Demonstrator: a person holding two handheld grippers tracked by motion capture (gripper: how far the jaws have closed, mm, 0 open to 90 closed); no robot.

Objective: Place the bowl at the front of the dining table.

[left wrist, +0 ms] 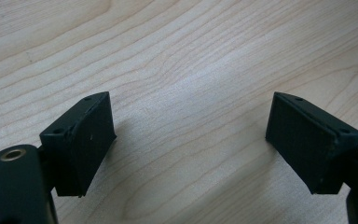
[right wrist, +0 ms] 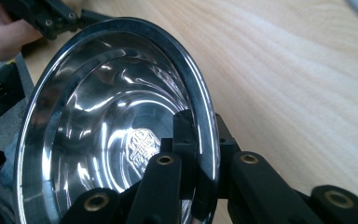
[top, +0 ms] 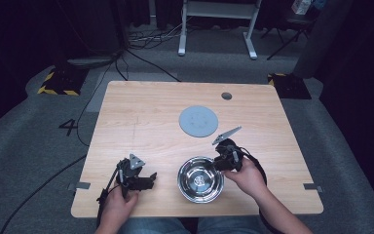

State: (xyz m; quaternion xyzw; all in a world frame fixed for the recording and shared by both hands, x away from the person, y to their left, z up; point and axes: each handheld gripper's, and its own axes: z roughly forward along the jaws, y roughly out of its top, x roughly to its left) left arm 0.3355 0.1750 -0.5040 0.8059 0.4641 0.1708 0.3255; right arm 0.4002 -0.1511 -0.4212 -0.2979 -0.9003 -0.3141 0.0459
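Right gripper view showed the right tool (right wrist: 200, 154) clamped on the shiny round steel bowl's (right wrist: 98, 140) rim. Left tool (left wrist: 191, 140) stood apart, bare wooden bench (left wrist: 191, 60) between its jaws.

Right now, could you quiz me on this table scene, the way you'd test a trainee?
1. True or false: the right gripper is clamped on the rim of the steel bowl.
2. What does the left gripper hold? A) the grey disc B) nothing C) the bowl
3. Fill in: the grey disc lies flat on the wooden ____.

Key: 1 true; 2 B, its jaws stand wide over bare wood; 3 table.
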